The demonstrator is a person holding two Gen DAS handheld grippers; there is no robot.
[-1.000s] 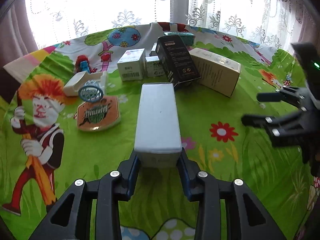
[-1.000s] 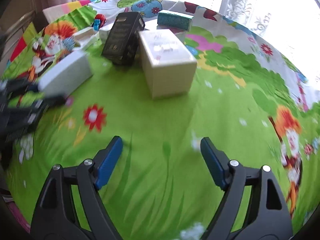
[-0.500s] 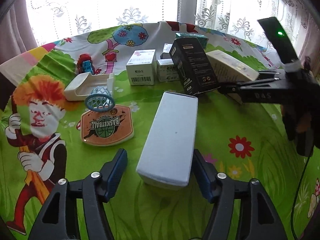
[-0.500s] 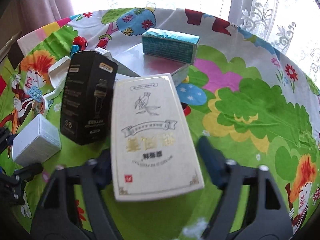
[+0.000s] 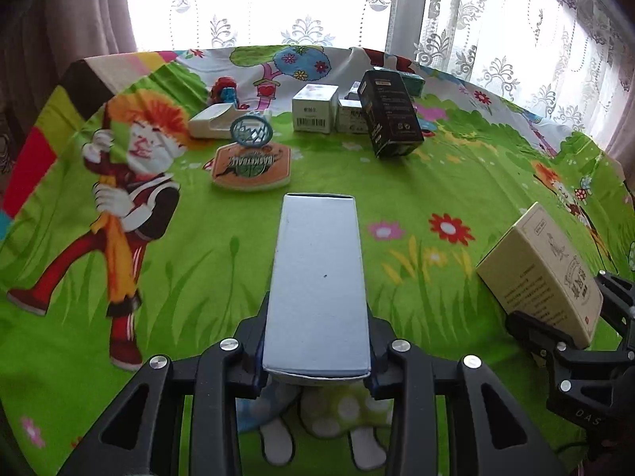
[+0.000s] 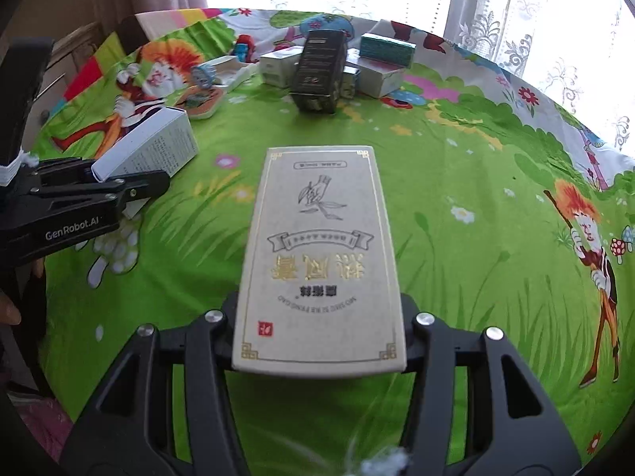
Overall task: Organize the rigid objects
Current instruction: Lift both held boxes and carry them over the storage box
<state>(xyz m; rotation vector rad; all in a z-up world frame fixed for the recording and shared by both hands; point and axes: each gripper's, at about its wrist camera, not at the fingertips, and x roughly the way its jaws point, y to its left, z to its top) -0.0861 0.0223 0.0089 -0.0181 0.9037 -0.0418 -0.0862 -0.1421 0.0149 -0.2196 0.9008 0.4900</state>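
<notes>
A long white box [image 5: 319, 269] lies lengthwise between the fingers of my left gripper [image 5: 315, 329]. The jaws are closing, and the pads press on the box's near end. The right wrist view shows this white box [image 6: 154, 146] tilted up off the cloth in the left gripper [image 6: 119, 186]. My right gripper [image 6: 319, 317] is shut on a beige box with gold lettering [image 6: 321, 246], holding it by its near end. In the left wrist view the beige box [image 5: 543, 273] and the right gripper [image 5: 563, 329] sit at the far right.
A black box [image 5: 391, 119], small white boxes [image 5: 315, 109] and a teal box [image 6: 387, 49] cluster at the back of the table. A basketball hoop toy [image 5: 252, 158], a white tray [image 5: 210, 121] and a red-blue toy [image 5: 224, 89] lie back left. A bright cartoon cloth [image 5: 436, 182] covers the table.
The left jaws opened around the white box, then closed on it again. The right gripper reached the back cluster, shut on the beige box and drew it out toward the near side.
</notes>
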